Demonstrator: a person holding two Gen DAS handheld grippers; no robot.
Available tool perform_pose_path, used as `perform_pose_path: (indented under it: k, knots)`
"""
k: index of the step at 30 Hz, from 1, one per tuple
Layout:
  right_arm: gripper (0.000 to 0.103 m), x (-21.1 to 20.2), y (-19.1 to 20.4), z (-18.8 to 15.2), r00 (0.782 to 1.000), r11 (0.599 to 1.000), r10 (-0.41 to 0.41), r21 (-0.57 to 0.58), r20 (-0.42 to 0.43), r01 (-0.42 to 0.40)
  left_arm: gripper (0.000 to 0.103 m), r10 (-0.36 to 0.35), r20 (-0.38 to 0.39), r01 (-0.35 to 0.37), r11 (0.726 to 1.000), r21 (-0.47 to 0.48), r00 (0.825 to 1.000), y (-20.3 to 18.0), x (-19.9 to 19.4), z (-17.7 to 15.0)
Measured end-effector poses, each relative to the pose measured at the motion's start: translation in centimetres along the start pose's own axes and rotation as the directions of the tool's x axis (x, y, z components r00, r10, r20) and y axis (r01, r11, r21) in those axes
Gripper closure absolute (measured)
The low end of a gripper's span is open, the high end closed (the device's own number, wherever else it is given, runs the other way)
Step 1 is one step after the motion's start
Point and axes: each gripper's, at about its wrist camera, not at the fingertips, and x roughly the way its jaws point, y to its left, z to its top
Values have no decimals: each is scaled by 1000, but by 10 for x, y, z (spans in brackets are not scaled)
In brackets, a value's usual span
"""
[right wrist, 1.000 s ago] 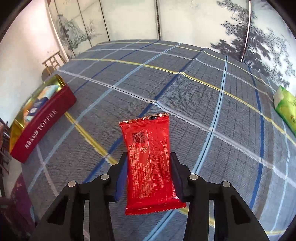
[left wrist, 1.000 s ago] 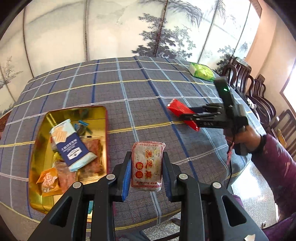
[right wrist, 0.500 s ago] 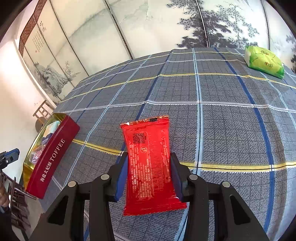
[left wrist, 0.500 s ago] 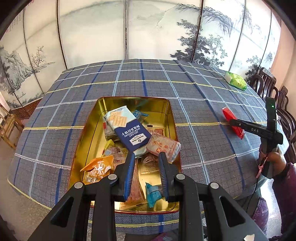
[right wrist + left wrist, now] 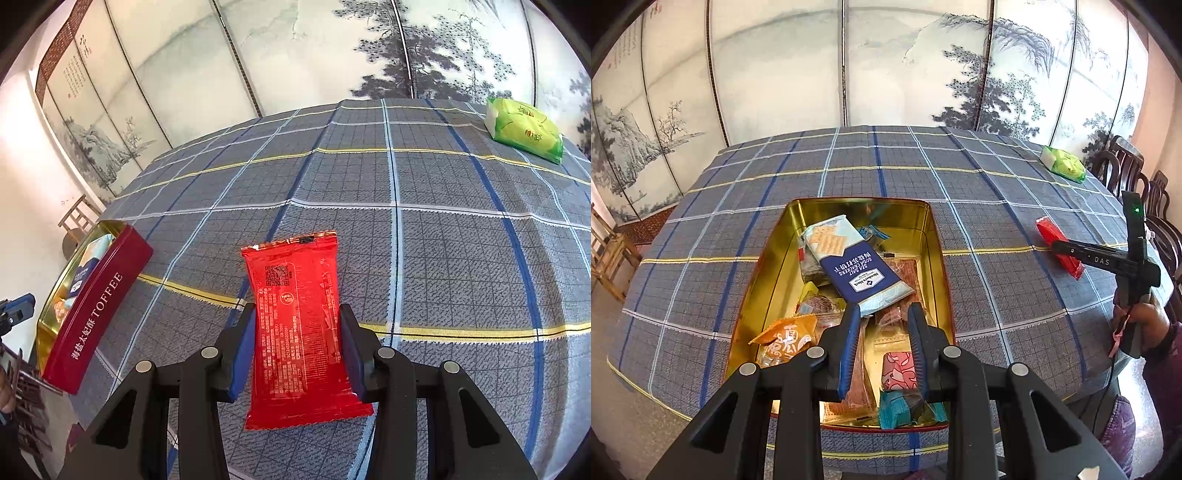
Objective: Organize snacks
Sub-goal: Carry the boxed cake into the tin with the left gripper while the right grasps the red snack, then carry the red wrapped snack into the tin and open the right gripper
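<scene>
A gold-lined red toffee tin sits on the checked tablecloth, holding several snack packets with a blue and white cracker pack on top. My left gripper is open and empty above the tin's near half. My right gripper is shut on a red snack packet, held above the cloth; the packet also shows at the right in the left wrist view. The tin shows at the left in the right wrist view.
A green packet lies at the table's far right corner, also in the right wrist view. Dark wooden chairs stand along the right side. A painted folding screen stands behind the table.
My left gripper let go of the pale sesame snack into the tin and drew back, now open and empty. My right gripper keeps the red packet and has swung slightly.
</scene>
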Motion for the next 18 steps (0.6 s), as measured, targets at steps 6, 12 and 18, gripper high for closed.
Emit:
perform_pose_path:
  k: [6, 12, 18]
  knots:
    - [59, -4, 3, -1, 999, 998, 41, 46, -9, -40, 56, 106, 31, -106, 994, 22, 994, -5, -1, -2]
    - [59, -14, 35, 4, 994, 994, 107, 27, 5, -107, 38, 181, 87, -184, 983, 21, 980, -1, -8, -4]
    - [59, -22, 79, 15, 981, 981, 192, -4, 13, -192, 37, 198, 85, -200, 980, 9, 977, 8, -8, -7]
